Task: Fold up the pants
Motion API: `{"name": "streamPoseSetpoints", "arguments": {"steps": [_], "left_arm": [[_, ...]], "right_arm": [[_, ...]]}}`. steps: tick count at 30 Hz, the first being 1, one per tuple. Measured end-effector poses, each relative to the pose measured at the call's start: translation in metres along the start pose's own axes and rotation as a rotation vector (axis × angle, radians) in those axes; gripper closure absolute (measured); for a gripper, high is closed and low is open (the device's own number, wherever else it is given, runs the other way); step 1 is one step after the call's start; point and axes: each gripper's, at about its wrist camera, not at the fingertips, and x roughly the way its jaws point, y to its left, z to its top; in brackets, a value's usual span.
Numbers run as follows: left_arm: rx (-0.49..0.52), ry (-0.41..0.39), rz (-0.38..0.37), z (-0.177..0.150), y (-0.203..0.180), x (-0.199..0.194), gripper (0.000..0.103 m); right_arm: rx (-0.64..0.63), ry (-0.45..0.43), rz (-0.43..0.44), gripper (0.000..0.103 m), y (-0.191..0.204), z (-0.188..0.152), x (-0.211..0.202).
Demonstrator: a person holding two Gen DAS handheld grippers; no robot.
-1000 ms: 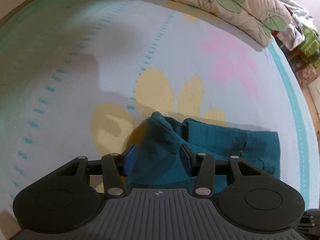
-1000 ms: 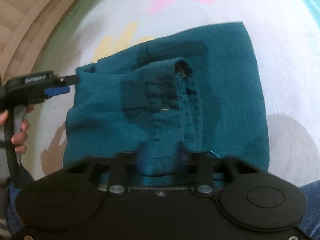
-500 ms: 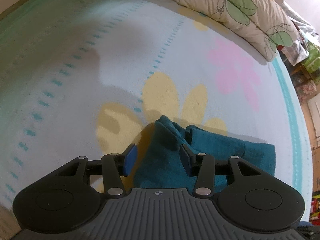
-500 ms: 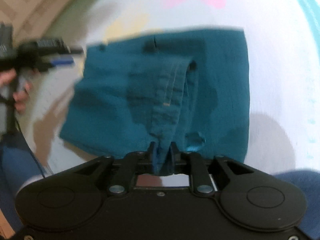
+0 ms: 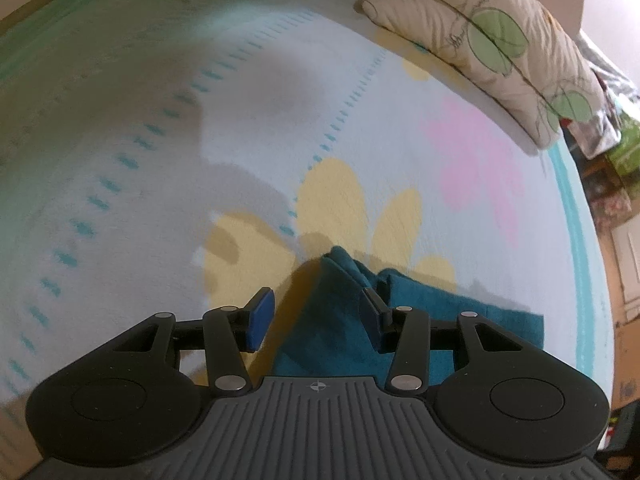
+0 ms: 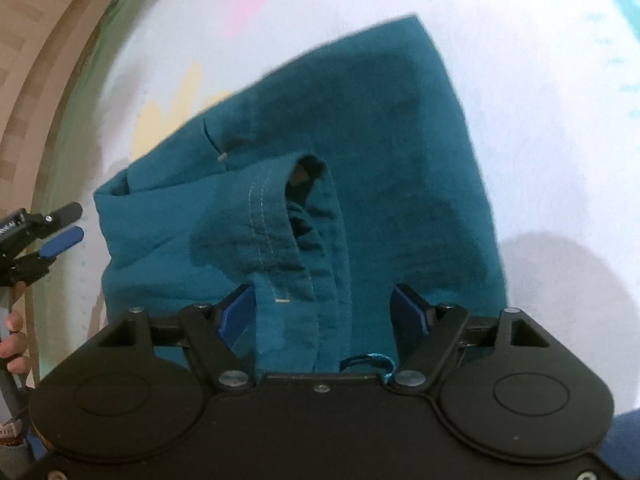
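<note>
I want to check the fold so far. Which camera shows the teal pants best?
The right wrist view: the pants fill the frame from above, showing the folded bundle, stitched seam and outer edges. The left wrist view catches only one raised corner and a low strip beyond its open tongs.

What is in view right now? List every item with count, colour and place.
pants: one, teal, partly folded on the bedsheet, between both grippers
bedsheet: one, white with yellow and pink flowers and teal dashes, under everything
pillow: one, cream with green leaf print, at the far edge of the bedsheet
clutter: several items, mixed colours, beyond the bedsheet's right edge, too blurred to identify
left gripper: one, black with blue pads, open, at the pants' corner
right gripper: one, black with blue pads, open, astride the stitched hem
hand: one, holding the left gripper's handle
</note>
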Motion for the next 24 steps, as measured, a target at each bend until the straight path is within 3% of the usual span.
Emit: {"name": "streamPoseSetpoints", "arguments": {"steps": [4,6,8,10,11,16,19,21,24], "left_arm": [[-0.02,-0.006,0.003,0.002,0.003,-0.001,0.058],[-0.018,-0.013,0.008,0.002,0.002,-0.002,0.058],[-0.008,-0.017,0.016,0.001,0.001,-0.002,0.058],[0.001,-0.018,0.028,0.0,0.0,-0.001,0.058],[0.003,-0.02,0.031,0.0,0.0,-0.002,0.058],[0.009,-0.048,0.058,0.001,0.0,-0.006,0.058],[0.044,-0.073,0.089,-0.001,-0.005,-0.01,0.058],[0.071,-0.075,0.093,-0.002,-0.01,-0.01,0.058],[0.123,-0.055,0.076,-0.006,-0.022,-0.005,0.058]], "right_arm": [[-0.026,0.002,0.041,0.024,0.007,0.003,0.007],[-0.053,0.007,0.052,0.031,0.014,0.004,0.01],[-0.104,0.017,0.038,0.058,0.022,0.003,0.012],[-0.155,-0.004,0.008,0.07,0.032,0.002,0.01],[-0.195,-0.026,-0.003,0.083,0.04,-0.001,0.003],[-0.422,-0.204,0.061,0.087,0.089,-0.013,-0.068],[-0.472,-0.294,-0.005,0.087,0.089,-0.014,-0.097],[-0.4,-0.282,-0.094,0.087,0.068,-0.002,-0.092],[-0.241,-0.141,-0.175,0.082,0.025,0.016,-0.057]]}}
